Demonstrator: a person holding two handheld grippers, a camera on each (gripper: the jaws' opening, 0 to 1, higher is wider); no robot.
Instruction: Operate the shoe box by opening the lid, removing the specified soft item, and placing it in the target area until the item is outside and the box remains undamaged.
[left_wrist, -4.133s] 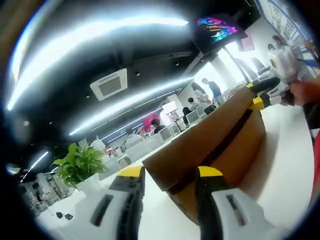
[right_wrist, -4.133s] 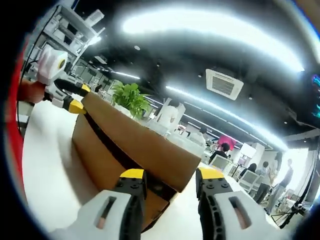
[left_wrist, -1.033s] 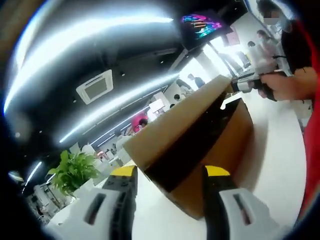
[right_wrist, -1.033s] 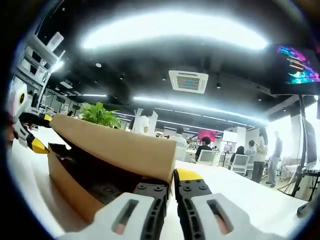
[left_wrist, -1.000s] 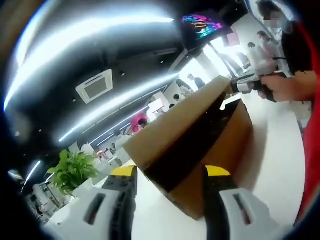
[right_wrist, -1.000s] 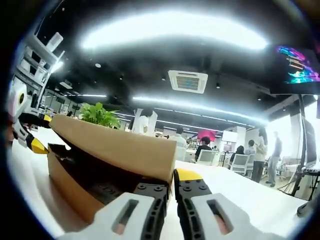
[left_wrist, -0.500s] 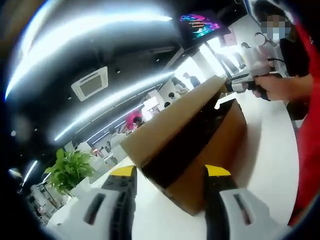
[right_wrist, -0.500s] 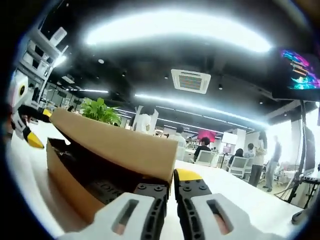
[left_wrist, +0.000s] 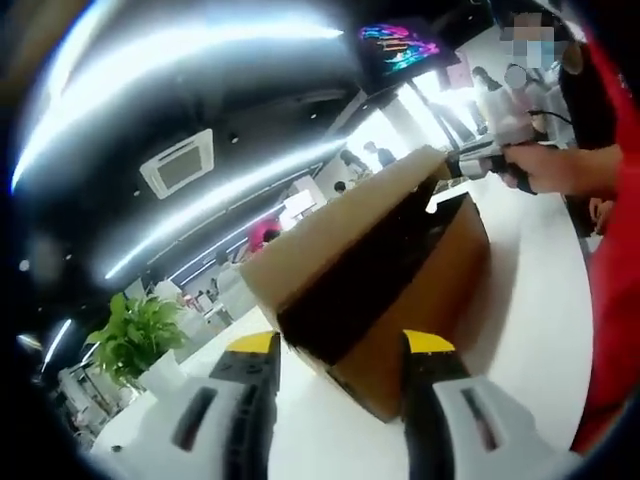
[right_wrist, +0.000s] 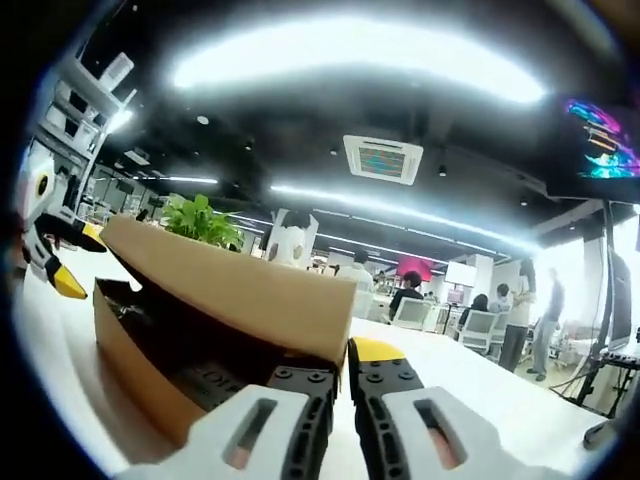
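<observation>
Lid-opening is the step in hand. On the white desk (left_wrist: 530, 290) sits the shoe box (left_wrist: 420, 300), its lid (right_wrist: 230, 290) tilted up on one side. The right gripper (right_wrist: 343, 375) is clenched on the lid's corner edge; the left gripper (left_wrist: 335, 350) waits spread apart near the opposite end. Next, I judge, swing the lid clear and reach the dark item inside (right_wrist: 190, 360).
</observation>
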